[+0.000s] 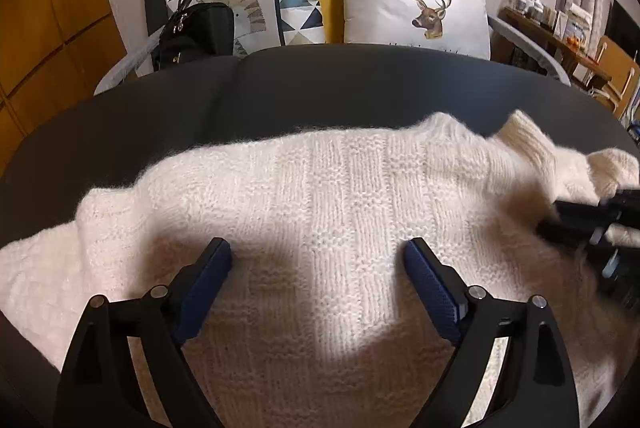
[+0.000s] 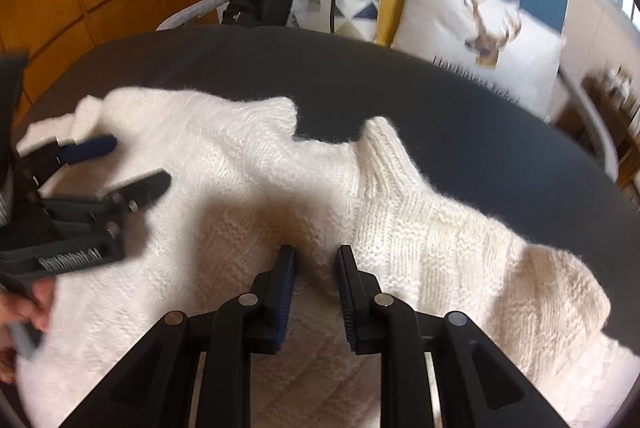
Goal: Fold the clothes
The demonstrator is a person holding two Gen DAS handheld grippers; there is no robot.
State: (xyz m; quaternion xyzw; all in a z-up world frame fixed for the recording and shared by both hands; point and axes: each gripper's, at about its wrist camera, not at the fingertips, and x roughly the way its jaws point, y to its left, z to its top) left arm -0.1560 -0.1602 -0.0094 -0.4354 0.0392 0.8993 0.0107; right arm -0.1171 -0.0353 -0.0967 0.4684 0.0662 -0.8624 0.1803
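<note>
Lettering runs along the body of the left gripper point(image 2: 134, 163) in the right wrist view, but blur leaves it unreadable. A line of small dark print sits under the deer on the deer pillow point(image 1: 416, 11); it is too small to read.

The left gripper point(image 1: 318, 254) tilts down over the sweater point(image 1: 320, 195). Its jaws stand wide apart with only flat knit under the gap, and neither blue pad presses on the cloth, so it holds nothing. In the right wrist view a hand point(image 2: 28, 304) wraps the handle of that gripper at the left edge, the fingers curled round it.

The right gripper point(image 2: 316, 256) also tilts down, its jaws drawn close with a narrow gap. A raised ridge of knit lies between the tips. Whether the pads actually pinch it cannot be told.

The sweater, cream and chunky, lies spread on the dark sofa seat point(image 1: 320, 87), directly beneath and ahead of both pairs of fingers. Its ribbed collar point(image 2: 384, 151) stands up just beyond the right fingertips.

Beyond the fingers, against the sofa back, lean the deer pillow, a triangle pillow point(image 1: 300, 7) and a black bag point(image 1: 196, 31). The bag is closed, so its contents are hidden.
</note>
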